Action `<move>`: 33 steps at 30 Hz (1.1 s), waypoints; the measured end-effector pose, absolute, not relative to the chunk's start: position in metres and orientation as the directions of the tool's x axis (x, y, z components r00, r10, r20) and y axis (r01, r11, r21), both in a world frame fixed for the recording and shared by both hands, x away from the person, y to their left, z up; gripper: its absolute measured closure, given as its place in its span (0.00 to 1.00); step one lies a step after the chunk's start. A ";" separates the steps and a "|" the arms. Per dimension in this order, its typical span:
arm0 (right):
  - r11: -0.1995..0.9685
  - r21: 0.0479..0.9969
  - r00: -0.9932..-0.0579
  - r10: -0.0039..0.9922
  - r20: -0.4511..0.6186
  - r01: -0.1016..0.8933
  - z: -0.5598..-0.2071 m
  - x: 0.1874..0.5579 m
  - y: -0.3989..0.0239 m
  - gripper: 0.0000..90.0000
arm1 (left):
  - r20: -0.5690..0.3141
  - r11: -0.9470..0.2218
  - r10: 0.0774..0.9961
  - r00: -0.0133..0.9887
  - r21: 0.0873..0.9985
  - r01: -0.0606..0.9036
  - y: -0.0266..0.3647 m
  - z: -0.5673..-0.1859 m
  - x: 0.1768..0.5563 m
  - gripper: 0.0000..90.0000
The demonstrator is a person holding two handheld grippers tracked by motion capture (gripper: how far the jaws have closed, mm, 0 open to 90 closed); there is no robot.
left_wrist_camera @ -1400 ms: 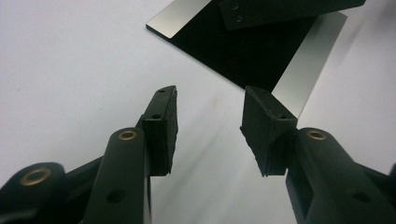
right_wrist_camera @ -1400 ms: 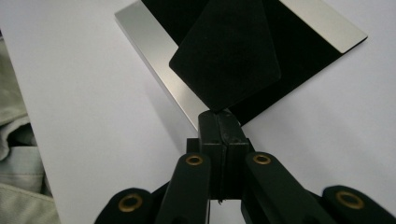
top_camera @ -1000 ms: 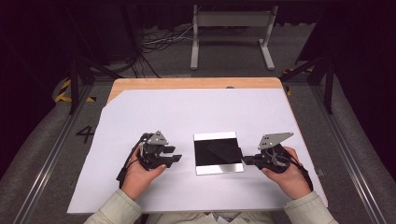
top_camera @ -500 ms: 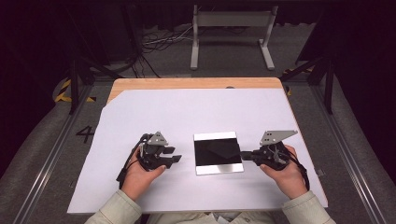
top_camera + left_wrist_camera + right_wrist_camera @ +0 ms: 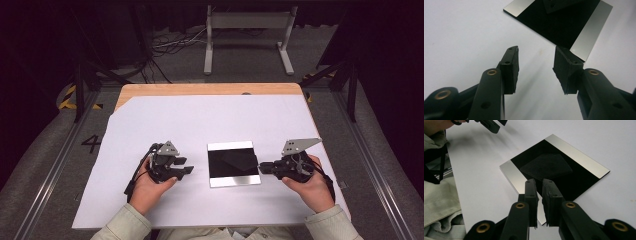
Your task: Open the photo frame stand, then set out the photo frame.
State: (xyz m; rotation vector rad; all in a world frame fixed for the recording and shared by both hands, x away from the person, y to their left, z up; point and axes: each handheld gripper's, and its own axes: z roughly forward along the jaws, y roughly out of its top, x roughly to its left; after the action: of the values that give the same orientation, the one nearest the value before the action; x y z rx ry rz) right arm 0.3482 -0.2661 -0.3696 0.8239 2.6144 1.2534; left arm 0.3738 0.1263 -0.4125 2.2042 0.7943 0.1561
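Black glossy plate with silver end strips, lying flat at lower centre of the white sheet, presumably for pickup; left gripper gaping beside it, nothing held; right gripper at its edge, jaws just parting, a narrow empty gap.

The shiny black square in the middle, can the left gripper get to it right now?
Probably yes. The left gripper sits just beside the shiny black square with open jaws, and only bare white table cover lies between them. The right gripper waits at the opposite edge, out of the way.
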 end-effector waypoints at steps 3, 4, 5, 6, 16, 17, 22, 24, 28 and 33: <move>0.516 0.750 -0.845 0.524 0.107 0.415 -0.367 0.347 -0.265 0.84 | -0.136 -0.507 0.588 0.797 0.706 0.495 0.126 -0.413 0.374 0.62; 0.518 0.750 -0.845 0.526 0.100 0.411 -0.366 0.346 -0.265 0.82 | -0.136 -0.506 0.588 0.797 0.707 0.494 0.126 -0.413 0.374 0.62; 0.518 0.751 -0.844 0.527 0.096 0.409 -0.365 0.345 -0.265 0.80 | -0.137 -0.505 0.589 0.797 0.708 0.495 0.126 -0.413 0.373 0.62; 0.518 0.751 -0.844 0.528 0.096 0.410 -0.364 0.344 -0.264 0.79 | -0.136 -0.505 0.589 0.797 0.707 0.495 0.126 -0.412 0.373 0.62; 0.490 0.750 -0.821 0.557 0.124 0.445 -0.355 0.345 -0.259 0.67 | -0.134 -0.500 0.596 0.792 0.709 0.497 0.129 -0.412 0.373 0.62; 0.486 0.750 -0.820 0.556 0.132 0.449 -0.355 0.347 -0.258 0.66 | -0.135 -0.498 0.598 0.790 0.709 0.499 0.129 -0.412 0.372 0.62; 0.491 0.735 -0.817 0.556 0.149 0.468 -0.355 0.357 -0.248 0.62 | -0.136 -0.497 0.604 0.785 0.707 0.504 0.130 -0.412 0.371 0.62; 0.493 0.732 -0.818 0.555 0.152 0.471 -0.355 0.362 -0.244 0.61 | -0.133 -0.497 0.605 0.785 0.707 0.503 0.130 -0.413 0.370 0.62; 0.498 0.726 -0.816 0.559 0.149 0.474 -0.354 0.371 -0.237 0.58 | -0.132 -0.502 0.603 0.787 0.704 0.502 0.131 -0.414 0.370 0.62; 0.480 0.711 -0.791 0.586 0.177 0.514 -0.352 0.380 -0.233 0.57 | -0.131 -0.500 0.605 0.785 0.705 0.503 0.132 -0.414 0.369 0.62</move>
State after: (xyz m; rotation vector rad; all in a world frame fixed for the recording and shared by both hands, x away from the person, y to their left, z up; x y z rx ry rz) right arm 0.3800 -0.2326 -0.3524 0.9778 2.6243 1.2121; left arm 0.3693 0.1321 -0.4139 2.2010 0.8181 0.1699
